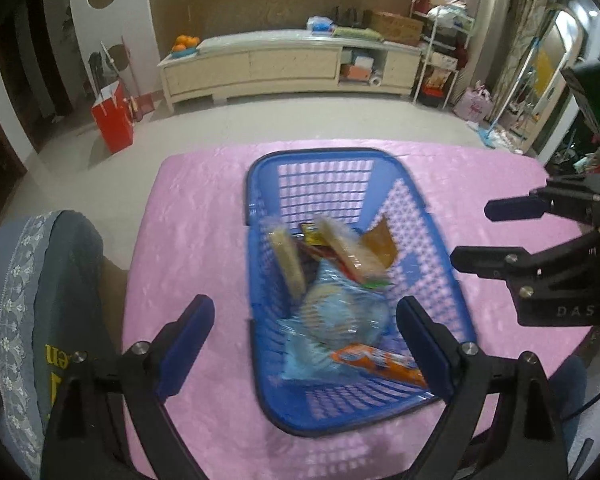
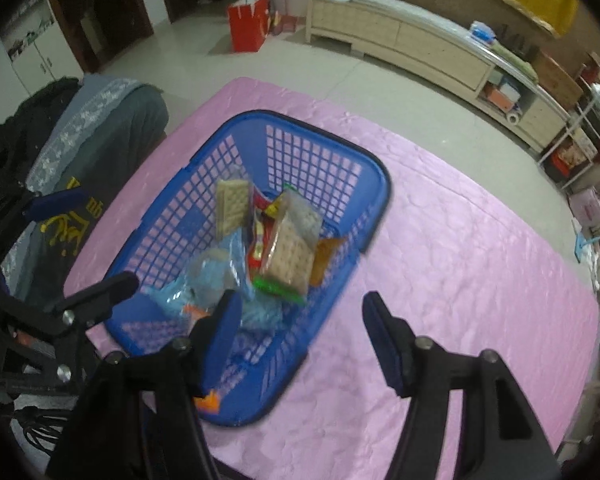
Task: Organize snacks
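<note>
Your left gripper [image 1: 304, 336] stands wide and holds nothing; its fingers straddle the near left wall of the blue basket [image 1: 260, 184], one blue pad outside over the pink tablecloth [image 1: 188, 216] and one over the snacks inside. Your right gripper [image 2: 300, 332] is also apart and empty, less wide I think, with its left pad over the basket's near corner and its right pad over bare cloth.

All the snacks I can see are already inside the basket, just ahead of both tools. The cracker packs [image 2: 290, 254] are flat rectangles in clear film: I expect them to be light, stiff and brittle, so take them by the long edges with only a soft squeeze. The light blue bag [image 1: 340, 312] looks soft and crinkly, probably slippery; pinch it at a sealed end. The orange wrapped bar [image 1: 380, 362] lies nearest to your left tool, against the near wall, and seems firm enough for a grip across its middle. The red packets [image 2: 258, 236] between the crackers are partly hidden.

The basket is rigid plastic lattice with a smooth rim, likely light and easy to push on this glossy cloth.
</note>
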`<state>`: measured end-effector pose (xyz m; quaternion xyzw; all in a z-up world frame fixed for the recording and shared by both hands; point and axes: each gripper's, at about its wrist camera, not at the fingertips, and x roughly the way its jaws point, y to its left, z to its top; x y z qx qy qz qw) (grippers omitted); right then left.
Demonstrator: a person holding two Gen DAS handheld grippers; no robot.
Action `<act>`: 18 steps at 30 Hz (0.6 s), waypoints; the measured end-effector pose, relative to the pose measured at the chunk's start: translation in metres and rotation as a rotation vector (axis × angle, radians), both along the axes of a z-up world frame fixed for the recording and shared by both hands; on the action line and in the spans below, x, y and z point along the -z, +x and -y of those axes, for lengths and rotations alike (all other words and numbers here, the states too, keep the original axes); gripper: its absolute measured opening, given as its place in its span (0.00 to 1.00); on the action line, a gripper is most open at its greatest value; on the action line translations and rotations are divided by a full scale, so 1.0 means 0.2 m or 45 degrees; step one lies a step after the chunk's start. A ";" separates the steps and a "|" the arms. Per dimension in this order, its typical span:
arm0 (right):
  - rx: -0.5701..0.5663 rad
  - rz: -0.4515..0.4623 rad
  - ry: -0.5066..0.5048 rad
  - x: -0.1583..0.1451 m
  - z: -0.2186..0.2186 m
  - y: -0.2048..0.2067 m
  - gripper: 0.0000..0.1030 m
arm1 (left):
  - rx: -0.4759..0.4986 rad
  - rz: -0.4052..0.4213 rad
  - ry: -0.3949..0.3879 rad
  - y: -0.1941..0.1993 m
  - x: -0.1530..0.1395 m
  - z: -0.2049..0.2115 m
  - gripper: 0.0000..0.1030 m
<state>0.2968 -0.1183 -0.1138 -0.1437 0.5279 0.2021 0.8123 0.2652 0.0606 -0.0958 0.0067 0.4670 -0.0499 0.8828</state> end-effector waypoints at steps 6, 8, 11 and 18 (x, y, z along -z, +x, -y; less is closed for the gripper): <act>0.101 0.125 0.084 -0.09 0.23 -0.34 0.65 | 0.018 0.113 0.004 -0.31 -0.02 0.19 0.88; 0.156 0.166 0.115 -0.10 0.31 -0.44 0.65 | 0.010 0.146 0.022 -0.41 -0.01 0.26 0.88; 0.259 0.268 0.144 -0.12 0.42 -0.60 0.65 | 0.003 0.200 0.012 -0.52 -0.02 0.32 0.88; 0.456 0.469 0.170 -0.14 0.62 -0.92 0.89 | -0.013 0.357 -0.068 -0.78 -0.08 0.47 0.99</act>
